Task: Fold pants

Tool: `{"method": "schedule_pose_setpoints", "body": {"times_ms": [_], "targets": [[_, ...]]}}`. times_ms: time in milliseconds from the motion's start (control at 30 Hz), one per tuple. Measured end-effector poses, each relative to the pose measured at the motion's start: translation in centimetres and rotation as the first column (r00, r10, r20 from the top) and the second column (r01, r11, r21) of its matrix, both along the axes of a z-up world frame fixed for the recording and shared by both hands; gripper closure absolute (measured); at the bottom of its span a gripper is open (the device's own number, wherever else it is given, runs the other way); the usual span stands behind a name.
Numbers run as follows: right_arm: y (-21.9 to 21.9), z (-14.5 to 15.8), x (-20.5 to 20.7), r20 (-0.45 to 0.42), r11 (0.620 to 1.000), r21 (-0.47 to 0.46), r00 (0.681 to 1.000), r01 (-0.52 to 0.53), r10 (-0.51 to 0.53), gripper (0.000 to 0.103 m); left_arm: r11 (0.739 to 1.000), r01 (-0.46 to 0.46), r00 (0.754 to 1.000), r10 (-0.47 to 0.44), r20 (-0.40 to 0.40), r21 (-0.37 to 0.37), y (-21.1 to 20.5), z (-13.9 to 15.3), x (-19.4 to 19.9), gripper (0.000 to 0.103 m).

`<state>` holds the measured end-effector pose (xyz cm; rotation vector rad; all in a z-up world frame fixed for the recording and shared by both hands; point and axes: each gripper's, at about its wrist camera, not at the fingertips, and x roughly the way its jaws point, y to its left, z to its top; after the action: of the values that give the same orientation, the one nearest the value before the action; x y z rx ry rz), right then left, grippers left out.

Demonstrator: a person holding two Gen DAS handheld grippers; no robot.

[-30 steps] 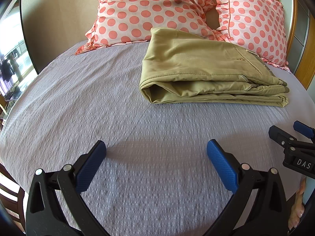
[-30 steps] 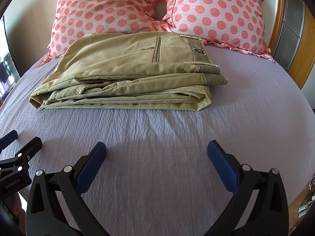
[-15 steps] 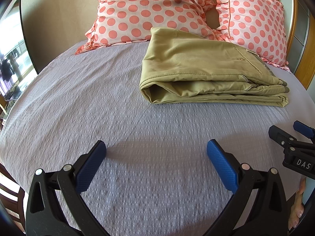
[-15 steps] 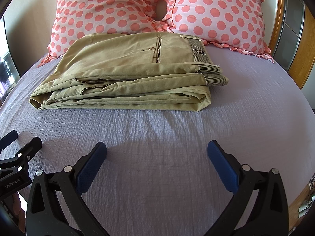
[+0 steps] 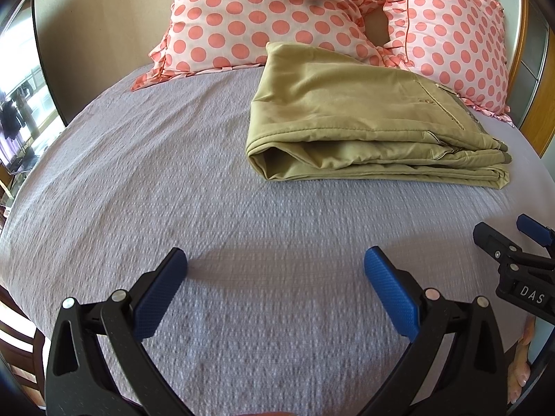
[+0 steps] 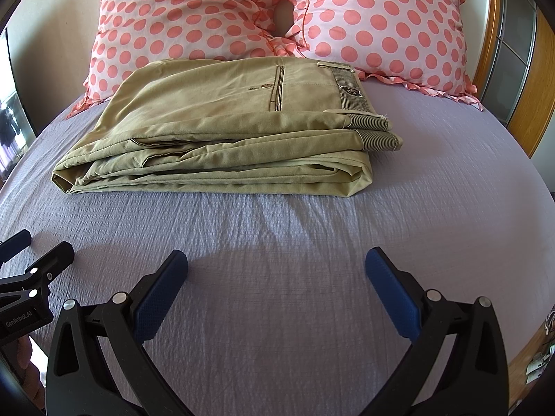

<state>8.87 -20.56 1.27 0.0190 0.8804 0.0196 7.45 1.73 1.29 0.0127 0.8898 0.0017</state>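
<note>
Near the head of the bed (image 6: 433, 180), touching two polka-dot pillows (image 6: 378, 24), lie the folded khaki pants (image 6: 222, 138). The left gripper (image 5: 275, 270) and right gripper (image 6: 277, 270) hover near the foot edge, jaws apart, empty.

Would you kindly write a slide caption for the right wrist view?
Folded khaki pants lie on the lilac bedspread before polka-dot pillows; open right gripper hovers short.
</note>
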Motion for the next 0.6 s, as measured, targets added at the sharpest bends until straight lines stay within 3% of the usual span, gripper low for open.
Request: {"method": "schedule_pose_setpoints", "body": {"times_ms": [600], "targets": [[-0.02, 0.00, 0.00, 0.001, 1.000, 0.000, 1.000, -0.001, 0.001, 0.001, 1.000, 0.001, 1.000, -0.001, 0.008, 0.002, 0.01, 0.05, -0.09, 0.002]]}}
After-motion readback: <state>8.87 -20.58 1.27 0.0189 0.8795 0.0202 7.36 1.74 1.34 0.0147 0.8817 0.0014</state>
